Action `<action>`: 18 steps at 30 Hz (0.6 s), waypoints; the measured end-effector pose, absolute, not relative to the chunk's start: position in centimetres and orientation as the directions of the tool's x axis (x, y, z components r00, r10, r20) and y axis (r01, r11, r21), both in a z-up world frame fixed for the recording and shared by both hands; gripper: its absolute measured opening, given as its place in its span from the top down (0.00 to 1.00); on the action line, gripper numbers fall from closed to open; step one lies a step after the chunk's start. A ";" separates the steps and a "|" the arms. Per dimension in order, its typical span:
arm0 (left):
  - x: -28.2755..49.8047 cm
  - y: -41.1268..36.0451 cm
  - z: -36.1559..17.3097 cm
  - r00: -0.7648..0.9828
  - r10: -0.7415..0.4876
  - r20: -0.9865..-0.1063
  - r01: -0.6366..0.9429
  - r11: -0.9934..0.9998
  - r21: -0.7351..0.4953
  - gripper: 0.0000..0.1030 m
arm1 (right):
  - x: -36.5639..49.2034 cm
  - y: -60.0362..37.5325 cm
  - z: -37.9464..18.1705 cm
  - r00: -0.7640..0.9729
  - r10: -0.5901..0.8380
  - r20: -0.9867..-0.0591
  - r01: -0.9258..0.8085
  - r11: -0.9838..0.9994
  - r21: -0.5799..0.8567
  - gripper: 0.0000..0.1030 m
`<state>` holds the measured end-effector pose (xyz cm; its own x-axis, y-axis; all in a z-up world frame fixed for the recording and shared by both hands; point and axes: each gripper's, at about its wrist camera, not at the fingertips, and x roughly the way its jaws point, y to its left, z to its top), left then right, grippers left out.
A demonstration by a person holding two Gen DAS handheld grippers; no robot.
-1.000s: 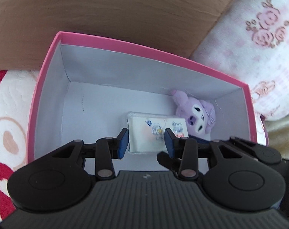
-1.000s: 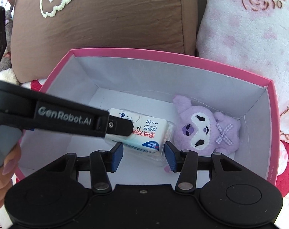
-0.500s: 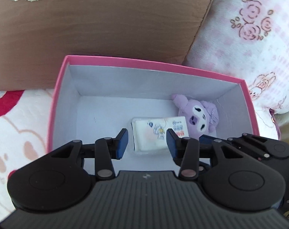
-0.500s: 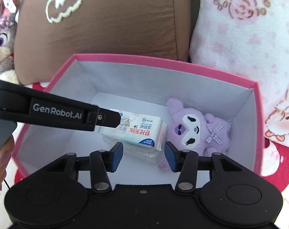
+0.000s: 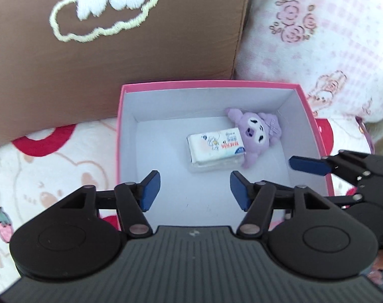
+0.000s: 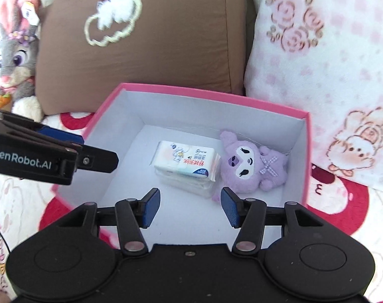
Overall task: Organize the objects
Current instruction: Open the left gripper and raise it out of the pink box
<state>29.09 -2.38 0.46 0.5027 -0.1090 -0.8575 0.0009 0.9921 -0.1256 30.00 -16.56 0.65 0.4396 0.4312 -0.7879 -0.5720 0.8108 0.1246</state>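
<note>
Soft bedding, cushions behind. Tissue pack [image 6: 185,166] in pink box [image 6: 209,95], just ahead of right gripper [image 6: 189,208], touching purple plush [image 6: 252,165] at right. Likely light, squashy, slick film: pinch short sides. Left gripper [image 5: 195,190] spread, empty; right likewise.

Left gripper [image 5: 194,189] now pulled back and raised out of the pink box [image 5: 211,84], jaws spread wider than 1 s ago, nothing between them. Tissue pack [image 5: 215,149] released, lying on the box floor, touching the purple plush [image 5: 257,130], well apart from the blue pads [image 5: 149,188]. Right gripper [image 6: 190,205] likewise drawn back above the box's near edge, jaws wider apart. Left gripper [image 6: 98,160] in the right wrist view shifted off the tissue pack [image 6: 186,165] to the left wall of the box [image 6: 211,96]. More of the brown cushion [image 5: 115,38] in sight; grey rabbit plush [image 6: 14,50] newly in view.
</note>
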 end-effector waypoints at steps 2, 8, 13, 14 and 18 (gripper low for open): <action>28.4 -2.4 1.1 0.489 -0.122 -0.864 0.003 0.990 -0.138 0.40 | 29.0 -17.3 1.5 0.434 0.456 -0.776 -0.582 0.800 0.144 0.41; 25.2 -2.3 2.9 0.498 -0.133 -0.857 0.022 0.990 -0.141 0.37 | 25.5 -19.1 3.7 0.431 0.508 -0.745 -0.618 0.768 0.166 0.39; 22.9 -2.3 4.0 0.466 -0.162 -0.870 0.047 0.986 -0.158 0.35 | 24.0 -20.1 4.5 0.436 0.518 -0.736 -0.625 0.763 0.166 0.37; 22.4 -2.3 4.3 0.470 -0.158 -0.868 0.048 0.987 -0.154 0.35 | 23.8 -20.4 4.7 0.437 0.523 -0.732 -0.623 0.762 0.173 0.37; 20.8 -2.6 5.4 0.493 -0.167 -0.854 0.076 0.986 -0.150 0.30 | 22.9 -21.4 5.7 0.447 0.535 -0.717 -0.631 0.757 0.171 0.35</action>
